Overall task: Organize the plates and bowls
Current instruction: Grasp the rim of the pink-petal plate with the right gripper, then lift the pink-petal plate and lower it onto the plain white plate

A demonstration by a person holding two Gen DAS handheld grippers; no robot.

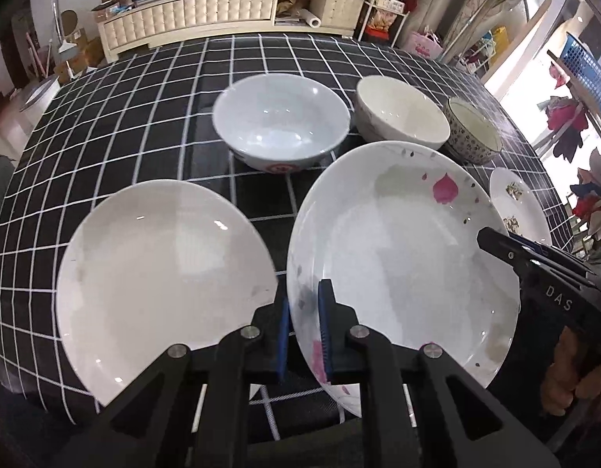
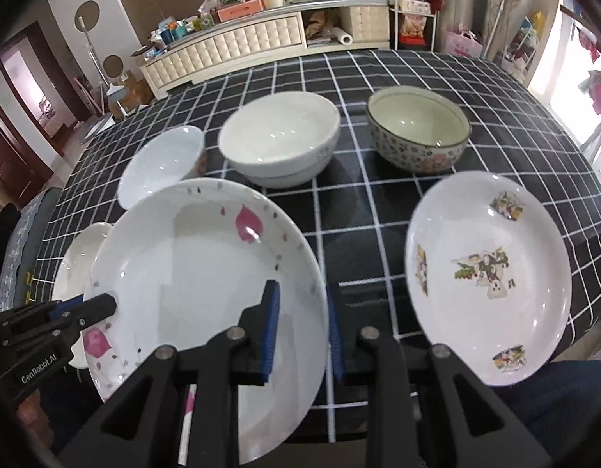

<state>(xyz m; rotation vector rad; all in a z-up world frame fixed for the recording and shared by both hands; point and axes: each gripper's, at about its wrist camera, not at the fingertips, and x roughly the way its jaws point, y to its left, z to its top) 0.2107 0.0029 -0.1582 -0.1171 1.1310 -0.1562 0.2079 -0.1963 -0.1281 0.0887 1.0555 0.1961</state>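
The petal plate (image 1: 398, 257) is round, shallow and glossy white, strewn with pink and grey petals, and sits over the near edge of a table under a black cloth (image 1: 117, 117) gridded in white. The left gripper (image 1: 305, 319) clamps its left rim between ribbed blue pads; the right gripper (image 2: 302, 312) pinches the right rim the same way. Whether the plate rests on the cloth or is lifted cannot be told. Just left of it lies a plain white plate (image 1: 160, 273); to the right, apart, a plate with coloured prints (image 2: 487, 273). Behind stand three smooth bowls: a white one with a red mark (image 1: 280, 121), a cream one (image 1: 401, 113) and a speckled one with a dark rim (image 2: 419, 132). Both plates' near edges are hidden by the black finger linkages.
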